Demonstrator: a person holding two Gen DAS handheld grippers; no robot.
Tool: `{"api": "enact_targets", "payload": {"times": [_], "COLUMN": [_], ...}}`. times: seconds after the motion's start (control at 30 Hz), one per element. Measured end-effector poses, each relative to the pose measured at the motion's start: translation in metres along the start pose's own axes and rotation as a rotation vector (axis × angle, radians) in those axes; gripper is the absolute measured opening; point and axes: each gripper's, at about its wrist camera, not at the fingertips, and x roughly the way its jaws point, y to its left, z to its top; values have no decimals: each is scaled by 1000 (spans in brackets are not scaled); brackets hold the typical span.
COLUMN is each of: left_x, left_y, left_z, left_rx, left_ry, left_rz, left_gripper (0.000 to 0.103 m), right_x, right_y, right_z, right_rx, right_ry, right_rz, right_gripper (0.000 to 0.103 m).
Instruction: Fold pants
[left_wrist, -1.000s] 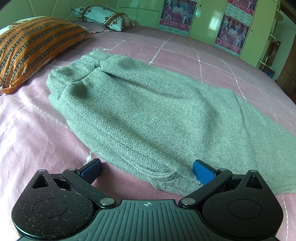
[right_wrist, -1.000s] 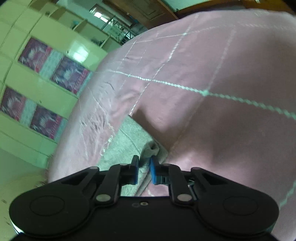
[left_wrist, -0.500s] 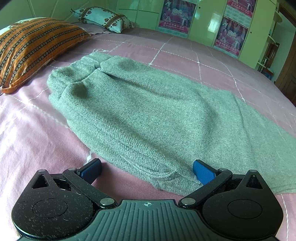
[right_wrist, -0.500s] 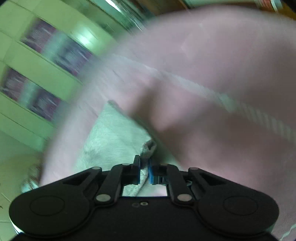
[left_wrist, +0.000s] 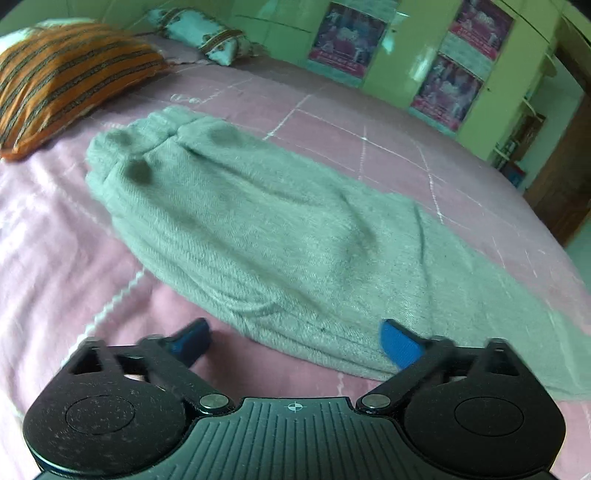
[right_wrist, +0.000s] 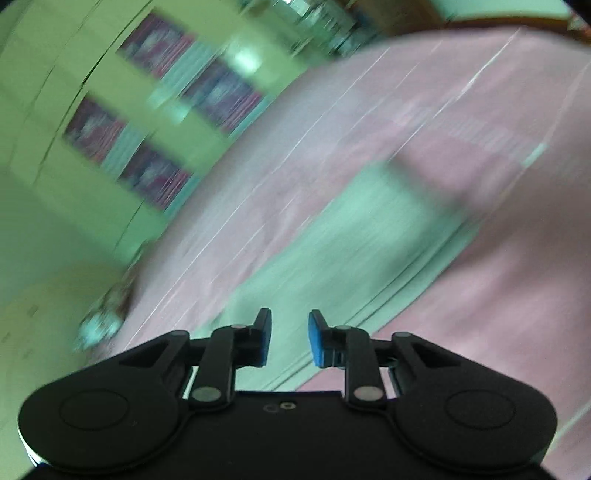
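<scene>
Pants (left_wrist: 280, 236) on bed (left_wrist: 332, 122) (pillow (left_wrist: 62, 77) left).

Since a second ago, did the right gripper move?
Yes. The right gripper let go of the pants and pulled back: its fingers, shut on the cloth before, are now apart, and more pants show against the bedspread.

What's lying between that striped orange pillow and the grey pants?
Only bare pink bedsheet lies between the orange pillow and the pants, seen in the left wrist view.
</scene>
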Motion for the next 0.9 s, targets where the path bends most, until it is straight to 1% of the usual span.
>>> {"api": "enact_targets", "payload": {"times": [0.03, 0.07, 0.13, 0.27, 0.37, 0.47, 0.5, 0.53, 0.6, 0.63, 0.67, 0.7, 0.73, 0.77, 0.8, 0.83, 0.87, 0.9], "left_x": [2, 4, 5, 5, 10, 15, 15, 14, 15, 15, 14, 15, 15, 12, 6, -2, -8, -12], "left_y": [5, 11, 18, 22, 27, 25, 25, 25, 25, 27, 29, 30, 31, 32, 33, 36, 41, 45], "left_z": [1, 2, 6, 10, 11, 13, 14, 14, 14, 13, 12, 12, 13, 14, 16, 21, 25, 31], "left_rx": [-32, -65, -111, -92, -112, -110, -108, -105, -95, -95, -97, -97, -99, -99, -97, -85, -74, -57], "left_ry": [3, 3, 16, 41, 50, 57, 55, 50, 47, 46, 46, 45, 44, 36, 13, -26, -57, -82], "left_rz": [18, 7, -18, -33, -46, -44, -45, -47, -53, -58, -62, -62, -64, -59, -42, -21, -3, 23], "left_gripper": [70, 61, 58, 57, 57, 57, 57, 57, 57, 57, 57, 57, 57, 57, 57, 57, 57, 57], "right_x": [13, 28, 49, 75, 84, 87, 86, 85, 74, 66, 63, 65, 73, 83, 84, 79, 71, 63], "right_y": [9, 19, 32, 36, 36, 35, 39, 45, 56, 58, 57, 53, 48, 39, 35, 36, 43, 54], "right_z": [-10, -20, -36, -56, -61, -62, -61, -61, -60, -59, -60, -62, -66, -69, -69, -66, -63, -61], "right_rx": [1, 0, 14, 137, 161, 158, 130, 96, 44, 33, 30, 14, -3, 24, 64, 73, 49, -3], "right_ry": [39, 80, 144, 220, 230, 223, 213, 206, 172, 155, 151, 158, 184, 229, 241, 251, 245, 239], "right_rz": [21, 32, 54, 101, 99, 75, 65, 60, 101, 129, 135, 112, 47, -5, 19, 35, 65, 107], "right_gripper": [15, 15, 15, 15, 15, 8, 0, 0, 0, 0, 0, 0, 0, 0, 0, 1, 9, 12]}}
